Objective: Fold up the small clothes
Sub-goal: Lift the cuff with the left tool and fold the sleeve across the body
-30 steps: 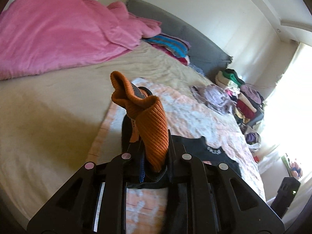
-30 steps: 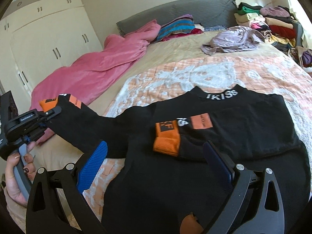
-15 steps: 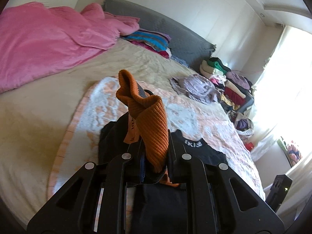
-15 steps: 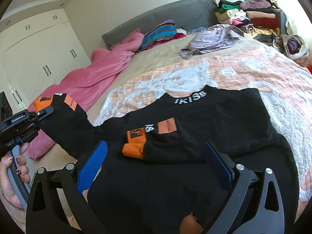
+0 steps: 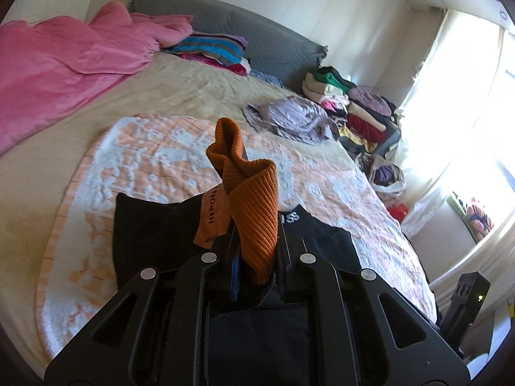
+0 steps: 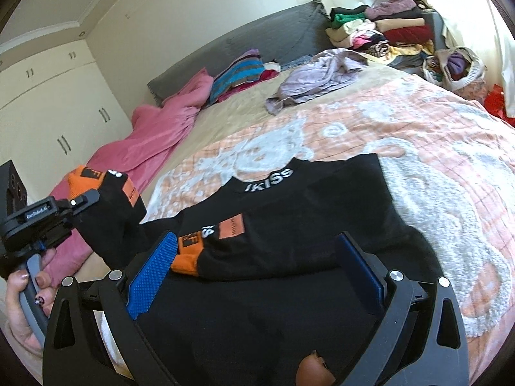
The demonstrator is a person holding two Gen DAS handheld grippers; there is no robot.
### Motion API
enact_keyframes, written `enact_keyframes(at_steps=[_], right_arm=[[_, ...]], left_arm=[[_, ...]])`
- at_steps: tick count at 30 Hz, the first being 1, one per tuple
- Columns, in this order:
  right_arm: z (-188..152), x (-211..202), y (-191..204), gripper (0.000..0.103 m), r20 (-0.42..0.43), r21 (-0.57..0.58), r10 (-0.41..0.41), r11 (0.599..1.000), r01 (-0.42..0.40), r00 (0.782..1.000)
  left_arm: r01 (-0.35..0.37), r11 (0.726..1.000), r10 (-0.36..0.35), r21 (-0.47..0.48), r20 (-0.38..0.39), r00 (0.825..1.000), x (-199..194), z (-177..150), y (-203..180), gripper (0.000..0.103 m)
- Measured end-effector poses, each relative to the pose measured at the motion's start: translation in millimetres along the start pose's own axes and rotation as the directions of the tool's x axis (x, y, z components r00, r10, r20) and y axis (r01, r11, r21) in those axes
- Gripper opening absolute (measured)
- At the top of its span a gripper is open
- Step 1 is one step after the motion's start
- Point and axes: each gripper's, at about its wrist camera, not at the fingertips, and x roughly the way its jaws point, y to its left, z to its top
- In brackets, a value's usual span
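One orange cuff (image 5: 254, 212) pinched between left jaws, right jaws apart.

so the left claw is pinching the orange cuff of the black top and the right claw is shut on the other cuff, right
Not quite. The left claw does pinch the orange cuff of the black top, but the right claw is open, its jaws apart with the other cuff lying beyond them, as the right wrist view shows.

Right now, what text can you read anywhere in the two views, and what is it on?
"HERON": orange tag beside the held cuff.
"IKISS": collar of the black top.
"GenRobot.AI": left gripper body.
Orange patch on the folded sleeve: too blurred to read.
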Motion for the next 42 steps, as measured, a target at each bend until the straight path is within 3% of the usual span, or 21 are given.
enact_keyframes(at_steps=[21,35,42], right_arm=[[1.4,-13.1,-63.8,0.098,0.022,0.112,-0.068,0.992,0.065,0.997],[3.6,-10.9,-80.5,0.098,0.023,0.140,-0.100,0.985,0.096,0.995],[2.9,-7.8,-89.1,0.098,0.017,0.155,-0.113,0.982,0.109,0.993]], left_arm=[[0.029,0.995,-0.014,0.095,-0.160,0.987,73.1,-35.2,-50.8,0.009],[0.068,0.990,-0.033,0.125,-0.267,0.963,111.6,-61.9,-66.7,0.010],[0.098,0.986,-0.048,0.135,-0.331,0.942,125.9,-75.8,-69.8,0.018]])
